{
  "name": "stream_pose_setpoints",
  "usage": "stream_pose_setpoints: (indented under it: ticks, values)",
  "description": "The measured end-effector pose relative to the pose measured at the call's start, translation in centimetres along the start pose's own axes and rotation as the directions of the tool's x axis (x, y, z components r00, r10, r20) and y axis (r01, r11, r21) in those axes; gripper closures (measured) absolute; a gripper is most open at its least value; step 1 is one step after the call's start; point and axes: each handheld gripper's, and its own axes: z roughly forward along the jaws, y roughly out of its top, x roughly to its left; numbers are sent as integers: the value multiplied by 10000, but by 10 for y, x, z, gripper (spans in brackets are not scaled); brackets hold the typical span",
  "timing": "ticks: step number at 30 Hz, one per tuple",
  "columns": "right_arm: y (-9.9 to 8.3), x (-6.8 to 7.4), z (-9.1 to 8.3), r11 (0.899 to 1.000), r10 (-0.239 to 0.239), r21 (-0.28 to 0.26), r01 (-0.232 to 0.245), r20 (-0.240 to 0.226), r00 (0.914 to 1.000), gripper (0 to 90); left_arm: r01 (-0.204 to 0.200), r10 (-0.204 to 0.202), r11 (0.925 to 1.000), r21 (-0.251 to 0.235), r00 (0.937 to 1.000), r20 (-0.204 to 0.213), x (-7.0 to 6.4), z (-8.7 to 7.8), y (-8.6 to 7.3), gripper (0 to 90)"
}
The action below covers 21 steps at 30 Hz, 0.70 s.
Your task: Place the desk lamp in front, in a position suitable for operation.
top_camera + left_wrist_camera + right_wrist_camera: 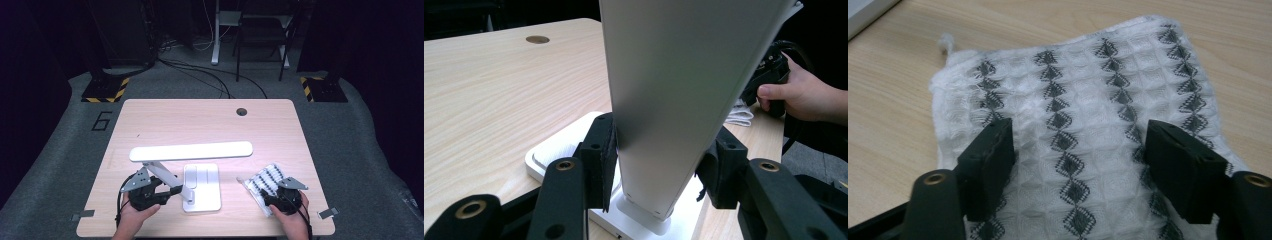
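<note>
A white desk lamp stands at the front middle of the table, with a long head bar (190, 151), a slanted arm (167, 177) and a flat base (202, 187). My left gripper (172, 190) is shut on the lamp arm low down, near the base. In the left gripper view the two black pads press both sides of the arm (674, 100), with the left gripper (659, 160) just above the base (559, 150). A white cloth (265, 177) with grey diamond stripes lies to the right. Over the cloth (1078, 100) my right gripper (1080, 155) stands open, jaws wide apart.
The light wooden table (200, 120) has a round cable hole (242, 111) at the back. Dark floor, cables and stands lie beyond it. In the left gripper view a hand (804, 95) holds the right gripper (769, 70) by the cloth (739, 115).
</note>
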Motion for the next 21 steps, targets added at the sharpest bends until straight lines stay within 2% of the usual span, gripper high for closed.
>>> stream_pose_setpoints:
  ticks: [4, 8, 12, 17, 20, 21]
  values:
    - [-1, 2, -3, 10000, -25, -50, 23, -248, 9997, 439, -2, 2, 10000, -1, 10000, -4, 0, 0, 0, 548]
    - [0, 4, -3, 9995, -288, -181, 278, -558, 9980, 613, 18, -18, 10000, -16, 10000, -7, 0, 0, 0, 548]
    - [2, 6, -3, 9995, -320, -65, 316, -808, 9962, 744, 14, -14, 10000, -15, 10000, -3, 0, 0, 0, 548]
    - [5, 6, -4, 9998, -171, 34, 175, -952, 9953, 791, 15, -15, 10000, -7, 10000, -8, 0, 0, 0, 548]
    - [10, 7, -7, 9996, -185, -216, 164, -1026, 9946, 796, 17, -17, 10000, -17, 10000, -9, 0, 0, 0, 548]
    - [12, 8, -9, 9996, -44, -285, 13, -1073, 9942, 797, 13, -13, 10000, -8, 10000, -12, 0, 0, 0, 549]
